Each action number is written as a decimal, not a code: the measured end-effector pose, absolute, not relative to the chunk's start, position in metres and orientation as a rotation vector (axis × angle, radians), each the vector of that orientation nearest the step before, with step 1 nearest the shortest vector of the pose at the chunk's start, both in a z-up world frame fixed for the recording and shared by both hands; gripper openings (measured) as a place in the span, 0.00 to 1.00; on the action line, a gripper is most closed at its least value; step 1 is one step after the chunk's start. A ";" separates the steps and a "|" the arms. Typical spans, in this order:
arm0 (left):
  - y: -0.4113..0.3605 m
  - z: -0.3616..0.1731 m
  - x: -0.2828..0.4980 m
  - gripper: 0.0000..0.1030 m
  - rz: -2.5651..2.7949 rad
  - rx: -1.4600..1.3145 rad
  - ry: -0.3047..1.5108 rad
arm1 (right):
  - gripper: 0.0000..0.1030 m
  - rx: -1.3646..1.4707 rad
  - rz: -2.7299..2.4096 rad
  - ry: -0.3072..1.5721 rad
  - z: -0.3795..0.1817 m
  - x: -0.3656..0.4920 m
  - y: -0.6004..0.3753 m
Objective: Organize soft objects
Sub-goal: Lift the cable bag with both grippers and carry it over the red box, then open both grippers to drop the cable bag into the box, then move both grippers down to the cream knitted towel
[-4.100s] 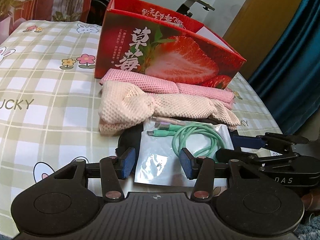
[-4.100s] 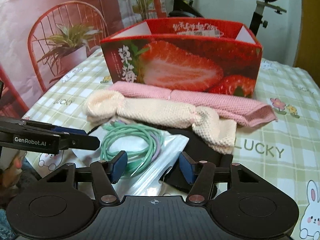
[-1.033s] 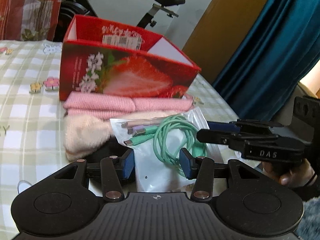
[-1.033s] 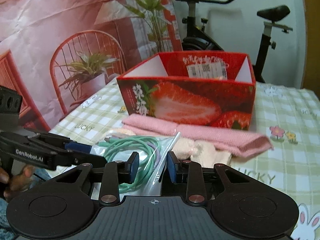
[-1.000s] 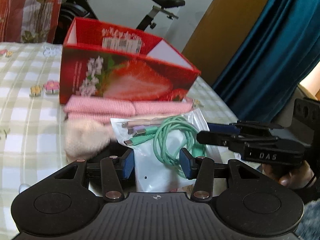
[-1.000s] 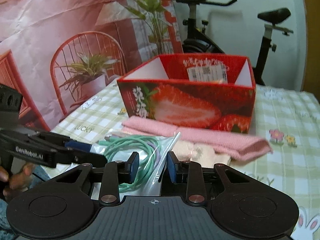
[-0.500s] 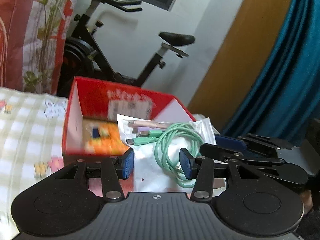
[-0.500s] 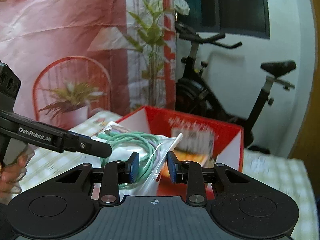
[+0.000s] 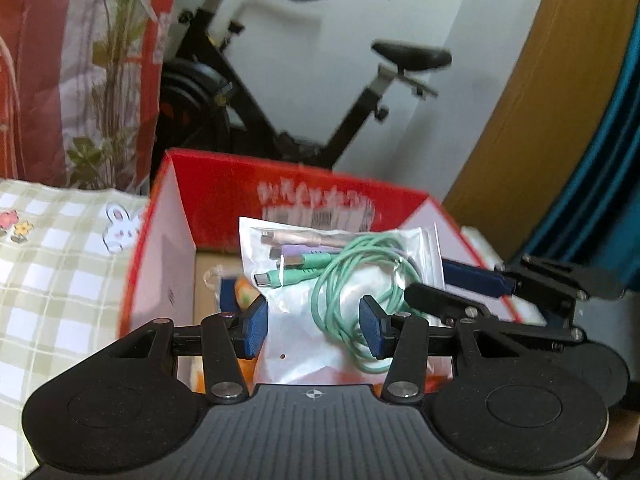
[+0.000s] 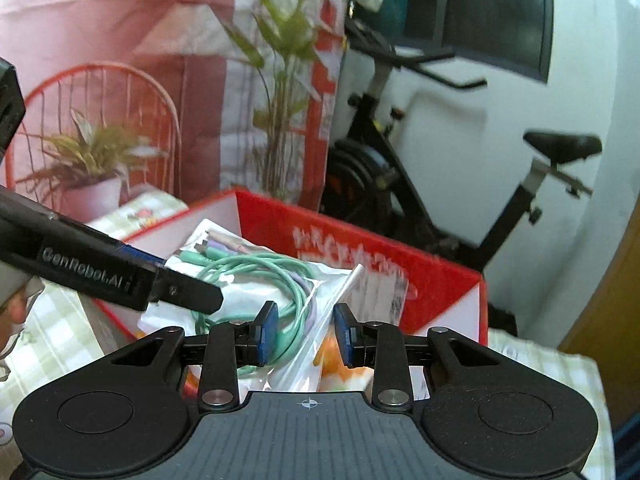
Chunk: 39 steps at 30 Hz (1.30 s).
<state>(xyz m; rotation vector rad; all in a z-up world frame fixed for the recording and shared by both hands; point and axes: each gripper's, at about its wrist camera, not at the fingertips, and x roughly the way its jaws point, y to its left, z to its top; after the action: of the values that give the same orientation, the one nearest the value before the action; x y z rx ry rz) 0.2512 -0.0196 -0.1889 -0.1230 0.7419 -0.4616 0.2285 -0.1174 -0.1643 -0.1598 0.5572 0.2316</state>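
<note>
Clear crinkled plastic forms 1 sealed pouch [image 9: 348, 280], held up over 1 open red cardboard box [image 9: 208, 184] printed with white lettering. Inside the pouch are coiled cables: 1 mint green, 1 lilac, 1 pale pink, each ending in a metal plug. 2 grippers carry it. The left gripper [image 9: 313, 326] has its blue ribbed pads pressed on the pouch's lower edge, gripping it. The right gripper [image 10: 306, 334] is closed on the pouch's side seam, the film creased between its pads. The box sits just beyond both sets of fingertips, on a checked green cloth [image 9: 52, 272] with rabbit prints. Orange items lie blurred inside the box.
</note>
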 end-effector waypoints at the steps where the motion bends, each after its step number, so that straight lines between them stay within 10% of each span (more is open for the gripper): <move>1: -0.022 -0.192 0.252 0.48 -0.468 -0.115 0.756 | 0.28 -0.152 0.228 0.576 -0.168 0.229 -0.119; 39: 0.013 -0.207 0.115 0.59 -0.527 -0.055 0.766 | 0.30 0.132 0.256 0.631 -0.195 0.070 -0.137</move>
<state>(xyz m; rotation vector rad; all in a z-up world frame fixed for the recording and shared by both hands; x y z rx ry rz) 0.1154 0.0132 -0.2073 -0.0549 0.7657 -0.5266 0.0695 -0.1372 -0.1952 0.1317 0.6305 0.2557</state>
